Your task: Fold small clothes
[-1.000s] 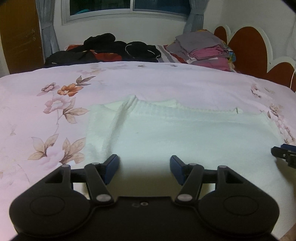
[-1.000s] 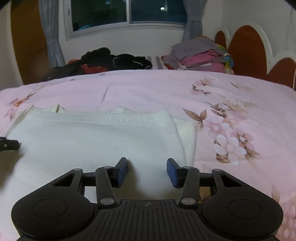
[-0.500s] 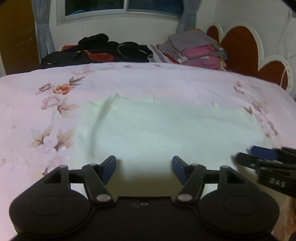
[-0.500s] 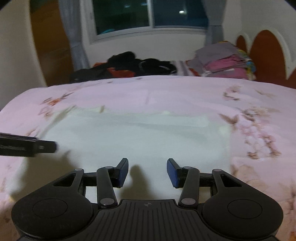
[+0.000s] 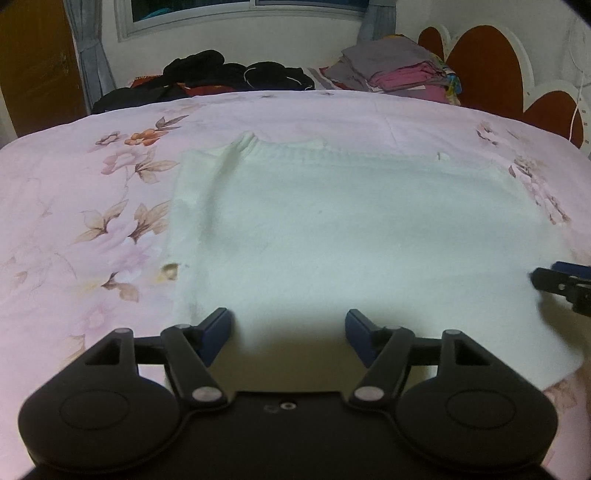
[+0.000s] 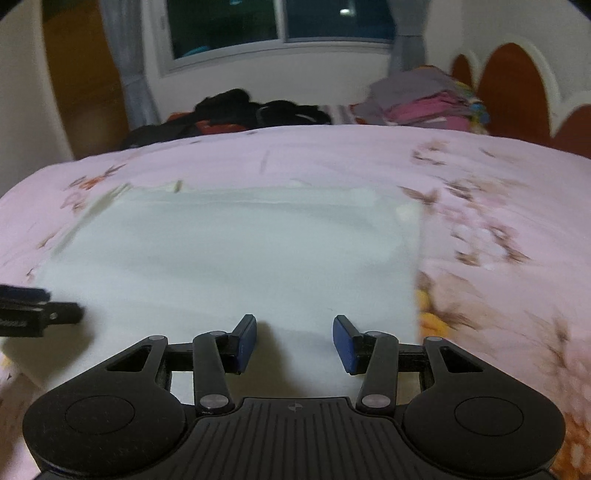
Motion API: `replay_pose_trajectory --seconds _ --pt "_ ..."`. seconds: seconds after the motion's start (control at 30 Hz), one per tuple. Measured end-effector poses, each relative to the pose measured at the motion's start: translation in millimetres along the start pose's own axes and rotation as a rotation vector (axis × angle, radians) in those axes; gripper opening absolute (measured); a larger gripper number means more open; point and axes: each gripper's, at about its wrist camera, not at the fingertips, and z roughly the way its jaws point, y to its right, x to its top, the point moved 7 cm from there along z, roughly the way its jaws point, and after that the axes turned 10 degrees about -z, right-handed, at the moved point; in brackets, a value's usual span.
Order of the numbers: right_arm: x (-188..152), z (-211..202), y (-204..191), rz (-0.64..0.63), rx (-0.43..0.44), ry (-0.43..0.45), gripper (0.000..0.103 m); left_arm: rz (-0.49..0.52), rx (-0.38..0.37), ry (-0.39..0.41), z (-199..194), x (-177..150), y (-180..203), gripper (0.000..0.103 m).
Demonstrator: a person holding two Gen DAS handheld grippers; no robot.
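Left gripper (image 5: 288, 332): its blue-padded fingers (image 5: 216, 334) are spreading wider right now, with nothing pinched between them, just hanging over the near edge of the white garment (image 5: 351, 236). Right gripper (image 6: 294, 341): fingers (image 6: 245, 341) sit partly apart and empty too, also above the garment's near edge, closer to its right side.

Each gripper shows up at the edge of the other's view, low over the cloth.

The garment itself is a white knit piece, spread flat in a rough rectangle on the bed (image 5: 74, 206), with a ribbed band along the far edge and a fold ridge on the left side. The bedsheet is pink with a flower print.

Further back there's a dark heap of clothes (image 5: 229, 75), a folded stack (image 5: 402, 72) in grey and pink, then the window (image 6: 280, 26) and the headboard (image 5: 491, 70).

No readable writing or brand anywhere; the right view is pretty blurred.
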Motion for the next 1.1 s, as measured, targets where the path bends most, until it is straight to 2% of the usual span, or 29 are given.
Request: replay_pose_trajectory --seconds 0.17,0.43,0.53,0.63,0.73,0.8,0.93,1.1 --pt "-16 -15 7 -0.001 -0.062 0.007 0.046 0.008 -0.011 0.006 -3 -5 -6 0.069" --pt "-40 -29 14 -0.021 -0.120 -0.059 0.046 0.025 -0.026 0.004 -12 -13 -13 0.069" --pt "-43 -36 15 -0.032 -0.172 -0.059 0.046 0.031 -0.028 0.008 -13 -15 -14 0.070" --pt "-41 -39 13 -0.030 -0.178 -0.076 0.046 0.010 -0.027 -0.014 -15 -12 -14 0.070" --pt "-24 -54 1 -0.031 -0.156 -0.002 0.046 -0.035 -0.046 -0.034 -21 -12 -15 0.070" --pt "-16 -55 -13 -0.049 -0.123 0.014 0.046 -0.056 -0.060 -0.042 -26 -13 -16 0.070" --pt "-10 -42 -42 -0.068 -0.057 0.003 0.046 -0.075 -0.072 -0.061 -33 -20 -15 0.071" --pt "-12 -21 -61 -0.031 -0.008 -0.035 0.046 -0.105 -0.073 -0.078 -37 -29 -19 0.072"
